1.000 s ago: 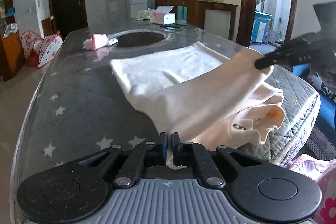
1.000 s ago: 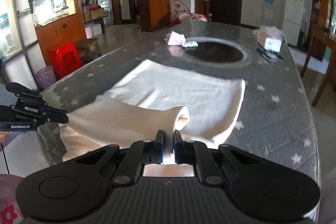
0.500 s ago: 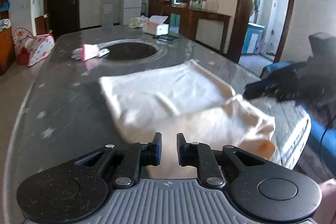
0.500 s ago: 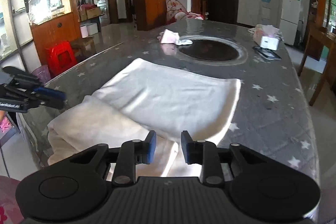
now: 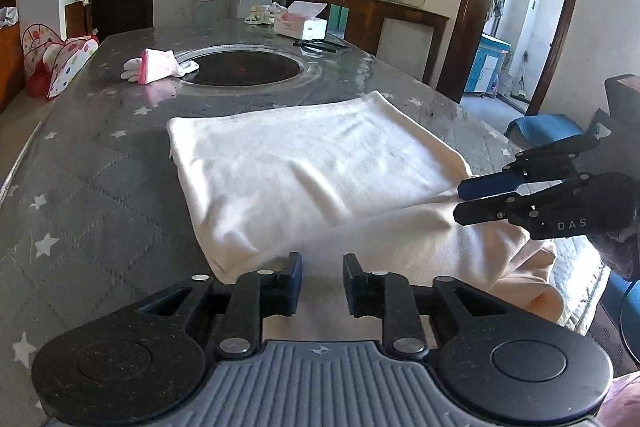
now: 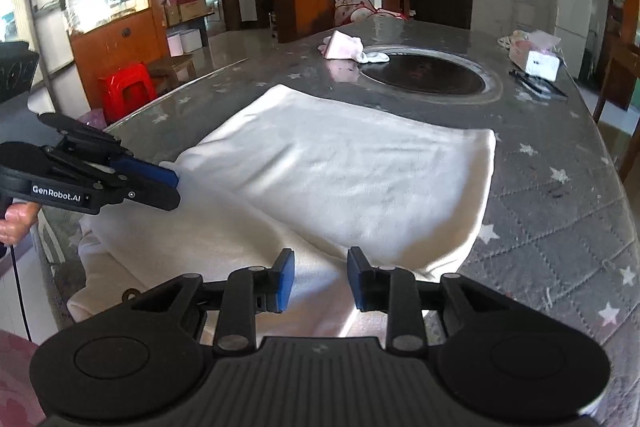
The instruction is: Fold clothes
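Note:
A cream garment (image 5: 312,171) lies folded on the grey star-patterned table (image 5: 92,187); its near part hangs over the table's front edge. It also shows in the right wrist view (image 6: 352,179). My left gripper (image 5: 322,281) is open and empty just above the garment's near left fold. My right gripper (image 6: 320,283) is open and empty above the garment's near right part. Each gripper shows in the other's view: the right one (image 5: 460,199) at the garment's right edge, the left one (image 6: 176,187) at its left edge.
A round dark cooktop (image 5: 244,69) sits in the table's middle, with a pink and white cloth (image 5: 158,67) beside it. A tissue box (image 5: 300,25) and dark utensils stand at the far end. A red stool (image 6: 128,91) and cabinets are off the table's side.
Both grippers were shut on the garment's lifted near fold. They laid it down, opened and let go; the garment now lies flat in its fold.

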Available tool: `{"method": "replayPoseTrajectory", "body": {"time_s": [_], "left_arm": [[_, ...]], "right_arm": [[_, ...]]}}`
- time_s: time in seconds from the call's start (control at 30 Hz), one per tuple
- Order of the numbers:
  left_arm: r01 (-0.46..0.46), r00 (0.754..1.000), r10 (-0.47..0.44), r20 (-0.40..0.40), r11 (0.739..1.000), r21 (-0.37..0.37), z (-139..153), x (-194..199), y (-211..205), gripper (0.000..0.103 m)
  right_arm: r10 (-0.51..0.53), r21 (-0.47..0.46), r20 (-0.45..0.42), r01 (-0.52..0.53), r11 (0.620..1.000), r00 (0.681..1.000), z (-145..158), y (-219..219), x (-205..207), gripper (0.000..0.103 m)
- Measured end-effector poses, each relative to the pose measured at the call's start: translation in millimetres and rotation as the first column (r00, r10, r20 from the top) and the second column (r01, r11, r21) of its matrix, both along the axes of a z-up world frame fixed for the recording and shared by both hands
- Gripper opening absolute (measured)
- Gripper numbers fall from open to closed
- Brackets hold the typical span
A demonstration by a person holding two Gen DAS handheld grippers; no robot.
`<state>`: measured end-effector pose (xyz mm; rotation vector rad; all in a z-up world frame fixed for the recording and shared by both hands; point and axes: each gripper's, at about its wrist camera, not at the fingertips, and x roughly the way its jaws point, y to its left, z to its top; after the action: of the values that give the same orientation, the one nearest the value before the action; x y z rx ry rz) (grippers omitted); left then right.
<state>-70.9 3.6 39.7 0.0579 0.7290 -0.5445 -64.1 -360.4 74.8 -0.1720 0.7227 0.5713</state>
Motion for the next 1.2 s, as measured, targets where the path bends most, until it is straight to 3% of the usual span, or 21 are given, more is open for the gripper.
{"method": "replayPoseTrajectory", "body": {"time_s": [0.1,0.2,0.3,0.47,0.67,0.8,0.97,1.1,1.13,1.2], "left_arm": [[0.014,0.999,-0.015,0.039,1.000,0.012,5.9,-9.9,-4.2,0.039],[0.054,0.995,-0.059,0.081,0.997,0.055,7.2,-19.3,-9.9,0.039],[0.059,0.996,-0.066,0.066,0.993,0.106,-0.6,-20.6,-12.0,0.039],[0.114,0.989,-0.124,0.087,0.988,0.104,10.4,-38.6,-7.5,0.043],[0.269,0.944,-0.298,0.141,0.944,0.190,17.9,-84.7,-14.7,0.056],[0.323,0.919,-0.369,0.142,0.908,0.266,8.4,-102.3,-24.9,0.056],[0.369,0.887,-0.434,0.156,0.870,0.326,-2.6,-110.9,-35.2,0.056],[0.376,0.869,-0.459,0.184,0.855,0.358,-7.0,-112.1,-40.9,0.054],[0.378,0.869,-0.461,0.183,0.855,0.355,-8.6,-110.9,-42.5,0.052],[0.380,0.868,-0.462,0.183,0.855,0.353,-11.3,-108.8,-45.2,0.034]], "right_arm": [[0.044,-0.020,0.045,-0.043,0.999,0.998,9.2,2.5,-12.6,0.031],[0.078,-0.050,0.052,-0.076,0.996,0.996,9.8,5.0,-21.5,0.031],[0.081,-0.083,0.022,-0.079,0.993,0.996,-1.0,3.5,-23.6,0.031],[0.071,-0.081,0.036,-0.068,0.994,0.997,5.1,-5.3,-32.1,0.032],[0.111,-0.106,0.032,-0.107,0.989,0.993,6.0,-7.2,-45.4,0.037],[0.109,-0.130,0.019,-0.106,0.986,0.994,-3.6,-5.5,-47.5,0.038],[0.118,-0.151,0.053,-0.108,0.983,0.992,11.2,-11.0,-58.6,0.042],[0.146,-0.196,0.061,-0.132,0.972,0.987,18.1,-15.6,-72.3,0.045],[0.158,-0.209,0.061,-0.142,0.968,0.985,18.7,-15.9,-75.9,0.046],[0.189,-0.235,0.063,-0.169,0.957,0.980,19.2,-15.3,-83.9,0.052]]}}
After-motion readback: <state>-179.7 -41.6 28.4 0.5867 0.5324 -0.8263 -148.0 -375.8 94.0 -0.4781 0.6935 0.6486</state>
